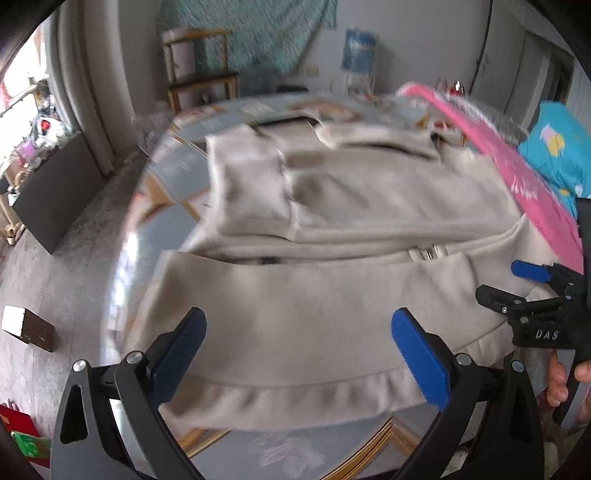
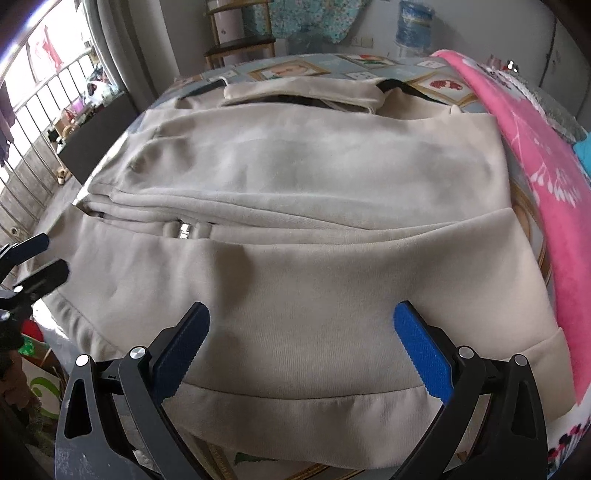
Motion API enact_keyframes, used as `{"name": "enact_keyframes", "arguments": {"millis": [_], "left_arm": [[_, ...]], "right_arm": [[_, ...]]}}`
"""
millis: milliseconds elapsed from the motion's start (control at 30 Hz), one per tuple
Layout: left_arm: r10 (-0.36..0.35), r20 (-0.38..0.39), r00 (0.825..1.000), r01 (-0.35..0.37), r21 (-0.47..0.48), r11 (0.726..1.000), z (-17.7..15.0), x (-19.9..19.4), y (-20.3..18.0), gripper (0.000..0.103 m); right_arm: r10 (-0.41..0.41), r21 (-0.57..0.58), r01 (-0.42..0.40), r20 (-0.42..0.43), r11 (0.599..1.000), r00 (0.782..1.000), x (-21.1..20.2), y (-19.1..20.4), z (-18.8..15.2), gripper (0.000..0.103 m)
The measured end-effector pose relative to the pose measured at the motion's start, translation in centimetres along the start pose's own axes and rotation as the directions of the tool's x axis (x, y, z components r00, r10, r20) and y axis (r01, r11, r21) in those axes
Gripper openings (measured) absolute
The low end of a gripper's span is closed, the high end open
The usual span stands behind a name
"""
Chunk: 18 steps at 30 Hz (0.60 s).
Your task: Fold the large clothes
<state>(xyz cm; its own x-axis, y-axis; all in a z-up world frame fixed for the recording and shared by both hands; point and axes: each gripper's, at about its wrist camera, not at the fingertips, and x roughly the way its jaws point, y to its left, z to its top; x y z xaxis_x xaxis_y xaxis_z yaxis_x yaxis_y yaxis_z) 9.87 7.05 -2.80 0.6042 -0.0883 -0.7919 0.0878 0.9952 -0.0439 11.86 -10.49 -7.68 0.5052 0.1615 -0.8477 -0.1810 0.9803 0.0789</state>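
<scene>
- Both my grippers, left gripper (image 1: 298,360) and right gripper (image 2: 302,356), have fingers spread wide, gripping nothing, above the near hem.
- On the bench (image 2: 295,66) the beige jacket (image 2: 314,229) lies flat with its sleeves already folded in; the bottom-up fold looks undone.
- No containers visible.

Lived-in home, prob. a living/dining rm: round table (image 2: 373,64) w/ picture-print cover, wooden shelf unit (image 1: 201,66), patterned cloth hung on wall (image 1: 258,33), water-cooler bottle (image 2: 413,26), barred window (image 2: 40,107), clutter on the floor.
</scene>
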Motion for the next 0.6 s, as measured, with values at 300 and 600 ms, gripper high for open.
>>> {"name": "enact_keyframes", "arguments": {"millis": [300, 600], "left_arm": [[0.043, 0.094, 0.995, -0.042, -0.017, 0.999, -0.4, -2.1, 4.0, 0.092], [0.034, 0.027, 0.999, -0.032, -0.077, 0.997, 0.0, -0.7, 7.5, 0.059]], "right_arm": [[0.055, -0.050, -0.056, -0.012, 0.997, 0.998, 0.3, 1.6, 0.5, 0.089], [0.033, -0.056, -0.035, -0.036, 0.998, 0.999, 0.7, 1.9, 0.3, 0.088]]}}
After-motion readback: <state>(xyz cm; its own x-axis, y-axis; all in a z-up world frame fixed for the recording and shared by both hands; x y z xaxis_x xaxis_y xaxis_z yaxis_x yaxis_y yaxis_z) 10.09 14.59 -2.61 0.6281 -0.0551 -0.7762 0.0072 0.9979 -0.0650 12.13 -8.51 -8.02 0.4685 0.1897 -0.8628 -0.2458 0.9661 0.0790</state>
